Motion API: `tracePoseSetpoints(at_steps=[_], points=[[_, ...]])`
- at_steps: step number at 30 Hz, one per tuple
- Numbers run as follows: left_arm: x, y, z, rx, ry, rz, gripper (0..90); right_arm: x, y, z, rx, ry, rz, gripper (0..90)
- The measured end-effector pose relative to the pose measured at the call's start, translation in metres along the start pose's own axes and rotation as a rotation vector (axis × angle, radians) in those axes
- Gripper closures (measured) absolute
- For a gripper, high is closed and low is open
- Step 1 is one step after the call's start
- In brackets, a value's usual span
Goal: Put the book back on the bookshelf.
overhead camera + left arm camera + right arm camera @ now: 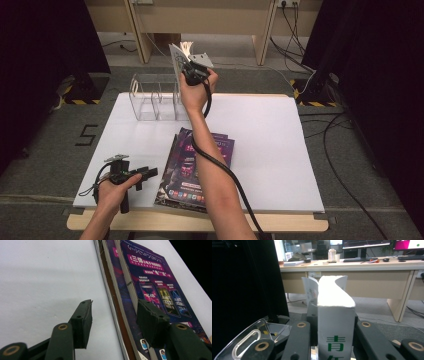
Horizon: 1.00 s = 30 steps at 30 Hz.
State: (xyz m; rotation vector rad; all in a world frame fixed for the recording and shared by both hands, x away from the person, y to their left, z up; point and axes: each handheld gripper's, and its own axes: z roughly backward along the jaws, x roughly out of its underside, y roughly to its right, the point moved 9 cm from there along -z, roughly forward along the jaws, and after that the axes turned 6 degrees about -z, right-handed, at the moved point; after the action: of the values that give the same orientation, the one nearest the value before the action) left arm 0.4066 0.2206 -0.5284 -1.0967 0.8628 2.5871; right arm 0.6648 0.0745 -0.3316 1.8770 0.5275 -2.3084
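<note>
White table (280,150), right gripper (192,70) raised over clear organizer (155,97), fingers clamping white book (335,322), left gripper (137,175) resting, fingers wide.

In my right gripper (335,340) view the white booklet (335,322) runs off the bottom edge, so its green print is cut after the first character and I cannot read the rest; the booklet hides the pads pressing on it. The clear organizer (259,336) is clipped at the lower left corner, compartments not countable there. From the high view my forearm (212,170) covers the middle of the purple magazines (187,172); how many lie stacked I cannot tell. In my left gripper (113,322) view the magazine covers' small print is too blurred to read.
</note>
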Motion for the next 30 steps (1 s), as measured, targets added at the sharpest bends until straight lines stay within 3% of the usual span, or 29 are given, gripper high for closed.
tracePoseSetpoints(at_steps=[6, 16, 22, 30], points=[[0.002, 0.001, -0.002, 0.000, -0.008, -0.004, 46.0, 0.011, 0.003, 0.011, 0.014, -0.040, 0.004, 73.2], [0.004, 0.005, -0.005, 0.004, -0.018, -0.014, 45.9, 0.016, 0.009, 0.028, -0.040, -0.157, -0.074, 70.2], [0.004, 0.006, -0.005, 0.006, -0.018, -0.015, 45.9, 0.013, 0.009, 0.026, -0.052, -0.166, -0.046, 66.7], [0.004, 0.005, -0.005, 0.005, -0.016, -0.013, 45.9, 0.013, 0.007, 0.023, -0.049, -0.164, -0.025, 68.8]])
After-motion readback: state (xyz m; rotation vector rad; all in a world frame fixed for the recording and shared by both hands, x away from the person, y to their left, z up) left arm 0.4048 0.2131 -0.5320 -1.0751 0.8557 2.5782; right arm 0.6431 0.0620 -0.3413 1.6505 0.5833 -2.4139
